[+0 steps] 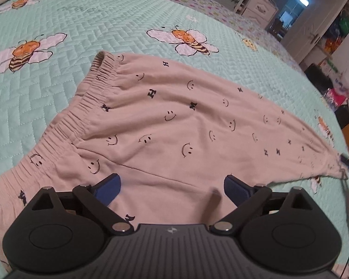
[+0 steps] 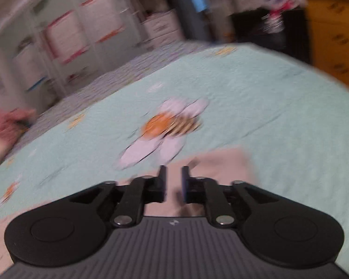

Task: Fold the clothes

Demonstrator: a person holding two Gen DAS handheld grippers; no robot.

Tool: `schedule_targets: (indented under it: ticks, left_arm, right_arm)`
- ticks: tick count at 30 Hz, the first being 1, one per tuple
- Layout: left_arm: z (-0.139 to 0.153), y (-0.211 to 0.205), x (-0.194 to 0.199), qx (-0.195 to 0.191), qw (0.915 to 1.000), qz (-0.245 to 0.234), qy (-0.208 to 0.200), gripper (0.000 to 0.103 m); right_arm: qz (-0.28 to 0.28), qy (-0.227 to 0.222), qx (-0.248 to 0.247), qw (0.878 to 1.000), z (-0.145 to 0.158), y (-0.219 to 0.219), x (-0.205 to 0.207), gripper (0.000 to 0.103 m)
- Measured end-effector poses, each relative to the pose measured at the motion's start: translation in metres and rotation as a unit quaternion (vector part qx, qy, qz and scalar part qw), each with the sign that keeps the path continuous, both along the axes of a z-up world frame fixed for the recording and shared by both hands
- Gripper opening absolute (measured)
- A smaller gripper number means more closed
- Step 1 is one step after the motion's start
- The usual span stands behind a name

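1. Bed quilt (image 1: 58,107), one: mint green, stitched in a herringbone pattern, printed with bees. Three large bees show in the left wrist view, all beyond the jaws; a fourth is partly covered at the far right edge. The right wrist view, blurred, shows one large bee (image 2: 167,127) straight ahead of its jaws.
2. Second bedcover (image 1: 197,2), one: pale with small coloured dots, lying past the quilt's far edge.
3. Pink trousers (image 1: 174,121), one pair: smiley faces and dark letters printed all over. They lie flat on the quilt, elastic waistband (image 1: 86,97) ahead and left of the left jaws, the legs running off ahead and to the right. The cloth lies under and ahead of the left jaws.
4. Room furniture: white storage shelving (image 2: 65,37) behind the bed, one yellow wooden chest of drawers (image 2: 335,34) at the right, a white drawer unit (image 1: 260,7) and a cluttered floor beyond.
5. Left gripper (image 1: 172,187), one: jaws spread wide over the trousers, blue pads clear of the cloth, nothing pinched.
6. Right gripper (image 2: 173,181), one: jaws narrowly apart, over a pink trouser end (image 2: 221,165). The left wrist view shows the far hem (image 1: 337,171) lifted and drawn to a point at this gripper; whether cloth is pinched I cannot tell.
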State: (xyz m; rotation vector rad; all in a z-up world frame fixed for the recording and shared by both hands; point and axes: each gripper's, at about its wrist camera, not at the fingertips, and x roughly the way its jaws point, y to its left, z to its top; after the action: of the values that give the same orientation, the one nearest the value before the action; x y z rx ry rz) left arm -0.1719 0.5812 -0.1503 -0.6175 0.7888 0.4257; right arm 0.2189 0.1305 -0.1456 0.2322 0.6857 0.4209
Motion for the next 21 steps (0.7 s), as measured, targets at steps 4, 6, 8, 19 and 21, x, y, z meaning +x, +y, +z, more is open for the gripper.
schedule_targets:
  ticks: [4,6,8,19,21]
  left_arm:
    - [0.000,0.000,0.001,-0.005,1.0000,0.003,-0.004,0.103]
    - [0.000,0.003,-0.002,-0.015,0.9998,0.011,-0.012,0.103]
    - [0.000,0.005,-0.006,-0.024,0.9991,0.022,-0.025,0.102]
    - [0.063,-0.053,-0.054,-0.006,0.9974,-0.019,-0.070,0.082]
    - [0.067,-0.065,-0.061,-0.013,0.9977,-0.030,-0.059,0.082]
  right_arm:
    - [-0.101,0.010,0.044,0.994,-0.008,-0.040,0.004,0.000]
    - [-0.142,0.008,0.090,0.986,0.004,-0.062,-0.012,0.017]
    - [-0.133,0.003,0.123,0.983,0.018,-0.079,-0.037,0.026]
    - [0.001,0.025,0.114,0.993,0.051,-0.204,-0.278,0.067]
    - [0.000,0.029,0.092,0.995,0.043,-0.206,-0.301,0.067]
